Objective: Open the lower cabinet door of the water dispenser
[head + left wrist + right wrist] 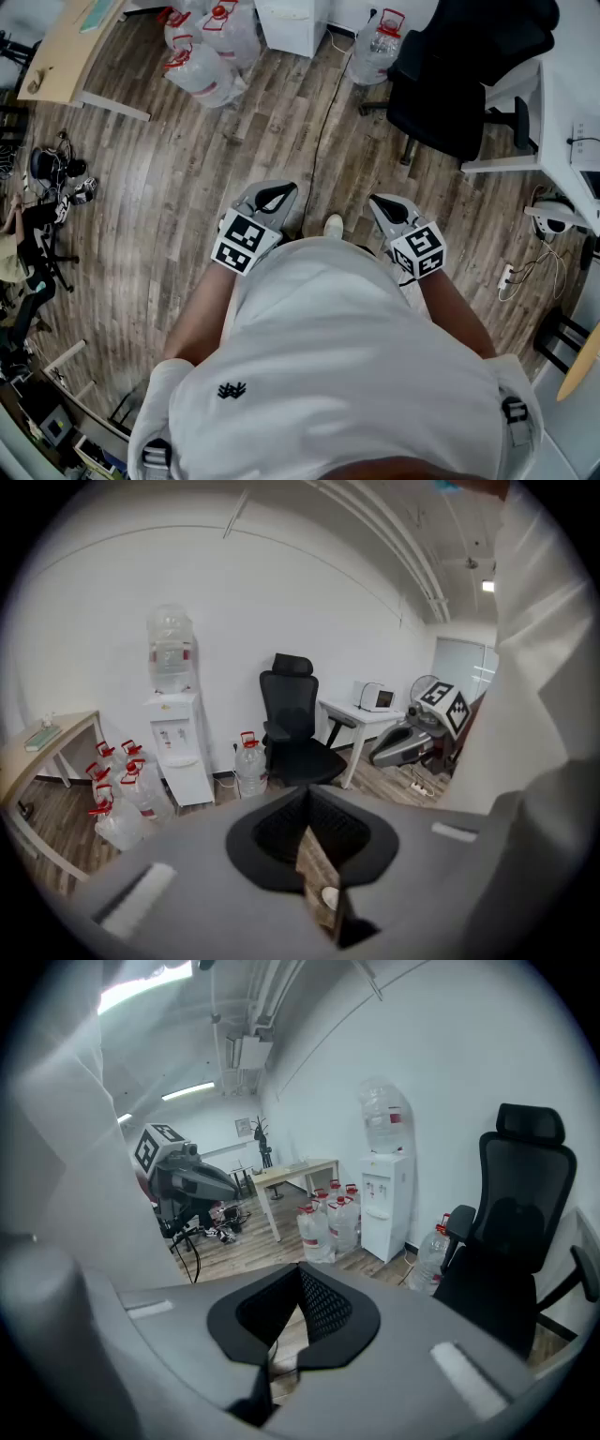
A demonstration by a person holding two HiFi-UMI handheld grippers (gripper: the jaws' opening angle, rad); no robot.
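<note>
Wood-plank floor [187,169] runs to a white wall, and against that wall stands the water dispenser [178,747], well away from you. Its lower cabinet door [190,785] shows as a flat white front, closed as far as your gripper views let you tell. An inverted clear bottle [169,649] sits on top of the unit. Beside it on the floor, toward the wooden table [42,747], is a cluster of red-capped water jugs [120,794]. One more jug [248,766] stands on the other side, between the dispenser and the black office chair [292,728]. Past the chair is a white desk [361,714].

You hold both tools close in front of your body, angled down toward the floor and apart from each other. Your left gripper [274,195] has its jaws brought together with nothing between them. Your right gripper [382,203] is the same, jaws fully closed and empty. Neither tool touches the dispenser or anything else
</note>
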